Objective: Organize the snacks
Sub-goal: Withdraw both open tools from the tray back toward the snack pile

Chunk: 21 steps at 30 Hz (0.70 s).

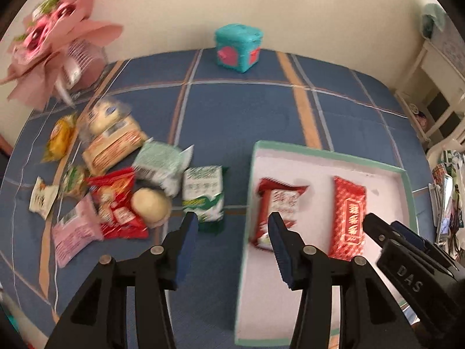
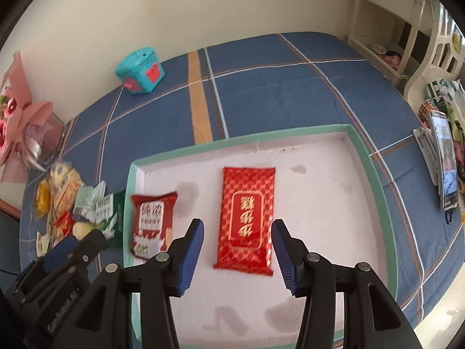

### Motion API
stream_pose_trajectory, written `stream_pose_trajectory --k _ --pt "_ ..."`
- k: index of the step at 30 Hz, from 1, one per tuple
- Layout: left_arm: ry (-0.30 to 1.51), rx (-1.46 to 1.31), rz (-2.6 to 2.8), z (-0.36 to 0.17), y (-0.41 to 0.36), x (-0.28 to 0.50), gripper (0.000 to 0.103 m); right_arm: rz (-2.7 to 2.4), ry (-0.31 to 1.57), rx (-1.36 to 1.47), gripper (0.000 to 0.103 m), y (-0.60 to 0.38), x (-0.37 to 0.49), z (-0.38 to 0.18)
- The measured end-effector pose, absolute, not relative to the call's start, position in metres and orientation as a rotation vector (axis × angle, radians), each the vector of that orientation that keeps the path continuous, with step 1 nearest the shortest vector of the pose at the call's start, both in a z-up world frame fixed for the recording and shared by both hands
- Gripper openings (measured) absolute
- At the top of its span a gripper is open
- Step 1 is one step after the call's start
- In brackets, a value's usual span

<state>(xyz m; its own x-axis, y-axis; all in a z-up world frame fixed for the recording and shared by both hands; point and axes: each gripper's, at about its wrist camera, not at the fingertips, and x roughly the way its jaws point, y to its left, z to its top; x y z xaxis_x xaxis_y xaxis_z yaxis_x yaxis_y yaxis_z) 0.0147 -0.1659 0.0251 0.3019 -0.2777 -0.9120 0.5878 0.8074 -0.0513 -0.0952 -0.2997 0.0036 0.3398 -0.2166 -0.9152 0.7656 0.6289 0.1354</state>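
Observation:
A shallow green-rimmed white box (image 1: 319, 149) (image 2: 238, 141) lies on the blue plaid bed. In it lie a red-and-white snack pack (image 1: 280, 203) (image 2: 152, 218) and a red patterned pack (image 1: 348, 218) (image 2: 247, 218). A heap of loose snacks (image 1: 116, 180) (image 2: 72, 203) lies left of the box, with a green-and-white pack (image 1: 205, 195) nearest it. My left gripper (image 1: 232, 226) is open and empty above the box's left rim. My right gripper (image 2: 237, 232) is open and empty, its fingers either side of the red patterned pack, above it.
A teal cube box (image 1: 238, 47) (image 2: 141, 69) stands by the far wall. A pink bouquet (image 1: 55, 40) (image 2: 20, 122) leans at the back left. White furniture (image 2: 386, 14) and a phone on a stand (image 2: 443, 160) are at the right.

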Motion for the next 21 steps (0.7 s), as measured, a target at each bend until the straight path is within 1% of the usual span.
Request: stream_pose_trajectory --k 6,14,16,17,18,19,20,21 --pt "1.172 0.286 -0.558 0.018 -0.141 0.019 0.051 -0.663 1.031 0.609 0.052 -0.285 -0.095 0.007" --pt "1.158 0.3 -0.566 0.021 -0.128 0.015 0.051 -0.654 1.031 0.596 0.053 -0.278 -0.095 0.007" --pt "1.157 0.309 -0.555 0.02 -0.127 0.017 0.052 -0.659 1.031 0.594 0.063 -0.279 -0.095 0.007" --pt "1.159 0.312 -0.546 0.019 -0.126 0.018 0.063 -0.661 1.033 0.591 0.067 -0.279 -0.095 0.007" --pt "1.16 0.312 -0.537 0.018 -0.124 0.02 0.079 -0.662 1.034 0.587 0.075 -0.278 -0.094 0.006" --pt "1.156 0.311 -0.529 0.017 -0.123 0.021 0.084 -0.663 1.035 0.584 0.082 -0.278 -0.093 0.006" --pt "1.151 0.313 -0.527 0.016 -0.122 0.022 0.086 -0.663 1.034 0.581 0.084 -0.278 -0.093 0.005" --pt "1.146 0.321 -0.524 0.016 -0.122 0.023 0.086 -0.662 1.032 0.578 0.089 -0.278 -0.092 0.005"
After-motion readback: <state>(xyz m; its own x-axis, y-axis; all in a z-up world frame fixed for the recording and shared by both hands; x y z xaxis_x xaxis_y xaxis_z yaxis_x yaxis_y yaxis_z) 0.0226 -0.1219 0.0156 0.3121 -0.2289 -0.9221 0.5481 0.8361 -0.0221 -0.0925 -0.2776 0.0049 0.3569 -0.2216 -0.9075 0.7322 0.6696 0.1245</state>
